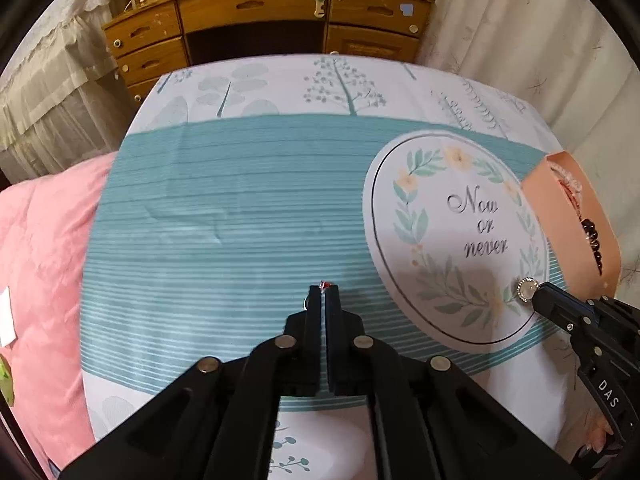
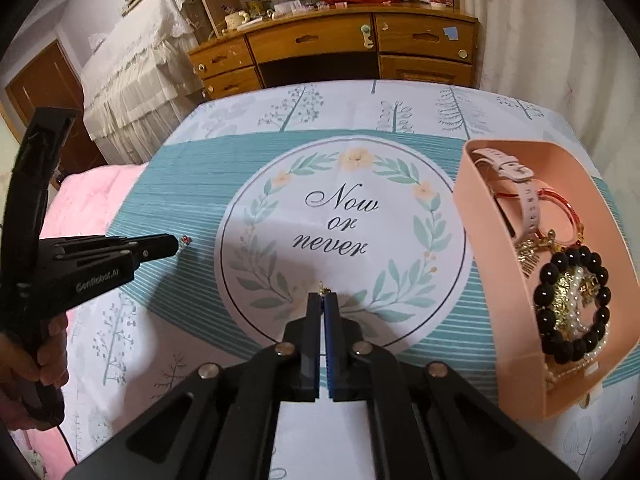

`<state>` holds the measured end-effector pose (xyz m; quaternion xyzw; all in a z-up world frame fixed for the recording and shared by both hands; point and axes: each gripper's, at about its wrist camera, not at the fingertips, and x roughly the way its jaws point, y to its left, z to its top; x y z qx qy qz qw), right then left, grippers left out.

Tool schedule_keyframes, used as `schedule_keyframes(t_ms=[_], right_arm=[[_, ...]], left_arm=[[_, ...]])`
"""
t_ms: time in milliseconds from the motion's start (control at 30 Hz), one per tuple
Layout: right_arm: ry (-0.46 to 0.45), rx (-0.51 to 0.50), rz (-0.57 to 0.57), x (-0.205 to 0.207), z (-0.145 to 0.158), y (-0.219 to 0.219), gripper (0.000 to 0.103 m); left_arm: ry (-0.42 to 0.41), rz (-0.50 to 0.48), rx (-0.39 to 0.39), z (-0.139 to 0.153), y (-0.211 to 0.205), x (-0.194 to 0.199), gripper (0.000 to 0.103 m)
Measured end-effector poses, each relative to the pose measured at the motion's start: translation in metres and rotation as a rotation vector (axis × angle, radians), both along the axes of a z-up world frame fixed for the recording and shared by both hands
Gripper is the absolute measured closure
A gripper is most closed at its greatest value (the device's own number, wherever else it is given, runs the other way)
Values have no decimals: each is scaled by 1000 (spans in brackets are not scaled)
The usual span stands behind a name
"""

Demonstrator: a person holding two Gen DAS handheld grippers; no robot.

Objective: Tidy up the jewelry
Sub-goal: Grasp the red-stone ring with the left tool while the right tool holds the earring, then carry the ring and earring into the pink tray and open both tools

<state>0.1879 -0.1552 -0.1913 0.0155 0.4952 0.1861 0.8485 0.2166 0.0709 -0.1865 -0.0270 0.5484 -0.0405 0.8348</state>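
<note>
**Two earrings pinched over patterned cloth**

A small red-stoned piece [image 1: 324, 284] sat clamped in the left gripper [image 1: 323, 289] above the teal stripes. The right gripper [image 2: 323, 295] pinched a round pearl earring [image 1: 526, 290] over the printed wreath circle [image 2: 344, 240], near the pink tray [image 2: 476, 216] holding a black bead bracelet [image 2: 572, 304] and watch [image 2: 516, 188].

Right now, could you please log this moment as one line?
left gripper: shut on red earring | right gripper: shut on round earring | pink box: bracelets inside
</note>
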Motion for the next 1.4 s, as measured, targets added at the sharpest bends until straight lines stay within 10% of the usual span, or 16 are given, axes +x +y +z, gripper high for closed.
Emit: schedule_keyframes(t_ms=[300,933,1400], right_arm=[[-23,-24,-18,-1,3,-1,102],[-34,-6,-24,-2,22,-8,102],[-163,-25,-27,-21,81,-81,102]], left_arm=[[45,-38,22,-14,1,10,85],[79,-93,-43,-9,-11,13,103],[-75,-127,-233,85,-99,-2,103]])
